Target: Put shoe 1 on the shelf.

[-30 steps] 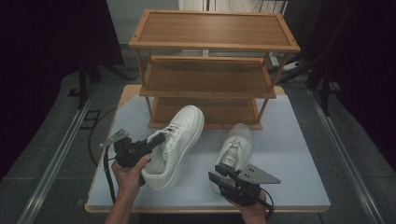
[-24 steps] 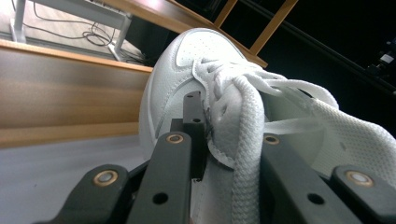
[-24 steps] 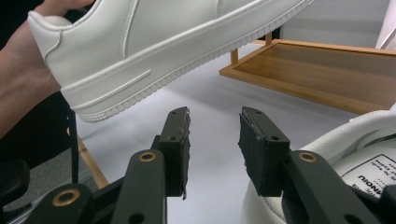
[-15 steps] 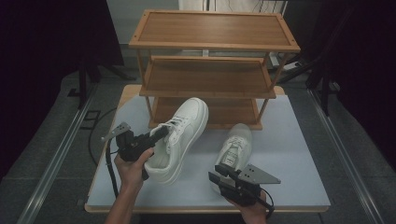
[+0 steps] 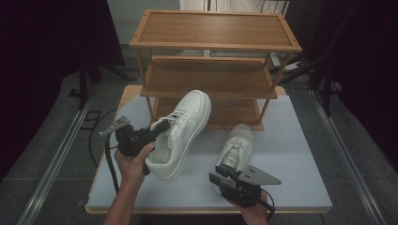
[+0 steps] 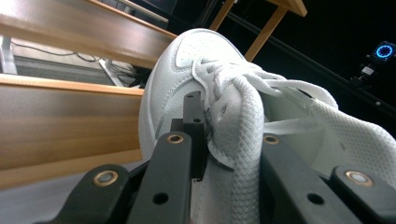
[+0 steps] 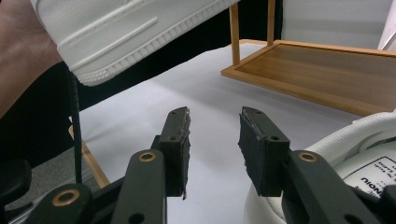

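While lifted shoe [image 5: 180, 131] hangs, second shoe [image 5: 237, 147] beside, rack [image 5: 213, 70] behind

The right gripper [image 7: 214, 149] points across the pale table [image 7: 187, 93], its two black jaws standing apart with nothing between them, only bare table surface showing in the gap. Just beside the right jaw, at the lower right, lies a white sneaker [image 7: 355, 154], its padded collar and a printed tongue label visible. A second white sneaker [image 7: 126, 32] hangs tilted in the air at the upper left, sole side down, clear of the table, with a hand [image 7: 23, 60] beside its heel. Toward the far edge of the table stands the wooden rack [image 7: 327, 70], its lowest shelf bare.
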Demonstrator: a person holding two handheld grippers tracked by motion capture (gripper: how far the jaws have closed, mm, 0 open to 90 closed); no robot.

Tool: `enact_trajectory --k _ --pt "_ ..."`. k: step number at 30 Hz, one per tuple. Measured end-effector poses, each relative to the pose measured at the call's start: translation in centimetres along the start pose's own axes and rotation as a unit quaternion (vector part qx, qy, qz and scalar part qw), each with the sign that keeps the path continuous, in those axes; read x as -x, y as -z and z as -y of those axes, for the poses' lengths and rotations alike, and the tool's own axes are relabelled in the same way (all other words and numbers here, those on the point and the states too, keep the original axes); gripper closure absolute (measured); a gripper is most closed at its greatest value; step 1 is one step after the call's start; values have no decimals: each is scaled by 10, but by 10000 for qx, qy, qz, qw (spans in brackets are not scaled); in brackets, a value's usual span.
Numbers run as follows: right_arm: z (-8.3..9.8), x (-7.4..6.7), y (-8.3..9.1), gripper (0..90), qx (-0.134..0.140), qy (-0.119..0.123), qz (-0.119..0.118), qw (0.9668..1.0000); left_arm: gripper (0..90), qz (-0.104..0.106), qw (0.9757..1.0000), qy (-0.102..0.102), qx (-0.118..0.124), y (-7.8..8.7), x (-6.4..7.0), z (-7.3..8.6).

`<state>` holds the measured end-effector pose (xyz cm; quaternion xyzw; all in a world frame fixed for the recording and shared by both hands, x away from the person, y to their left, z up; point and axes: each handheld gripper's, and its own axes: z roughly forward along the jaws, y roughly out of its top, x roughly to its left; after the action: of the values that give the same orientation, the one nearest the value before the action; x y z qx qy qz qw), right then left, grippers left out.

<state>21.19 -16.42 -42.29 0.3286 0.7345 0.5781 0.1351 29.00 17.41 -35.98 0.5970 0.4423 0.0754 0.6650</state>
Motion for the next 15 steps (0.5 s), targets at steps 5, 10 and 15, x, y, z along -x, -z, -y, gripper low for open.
enact_trajectory --k 5,10,15 --pt "0 0 -1 624 -12 17 -20 10000 818 51 10000 9 41 -3 2 -7" --pt "0 0 -1 623 -33 21 -36 10000 818 55 10000 31 77 -7 2 -13" --pt "0 0 -1 624 -42 15 -39 10000 818 51 9999 43 84 -10 2 -19"
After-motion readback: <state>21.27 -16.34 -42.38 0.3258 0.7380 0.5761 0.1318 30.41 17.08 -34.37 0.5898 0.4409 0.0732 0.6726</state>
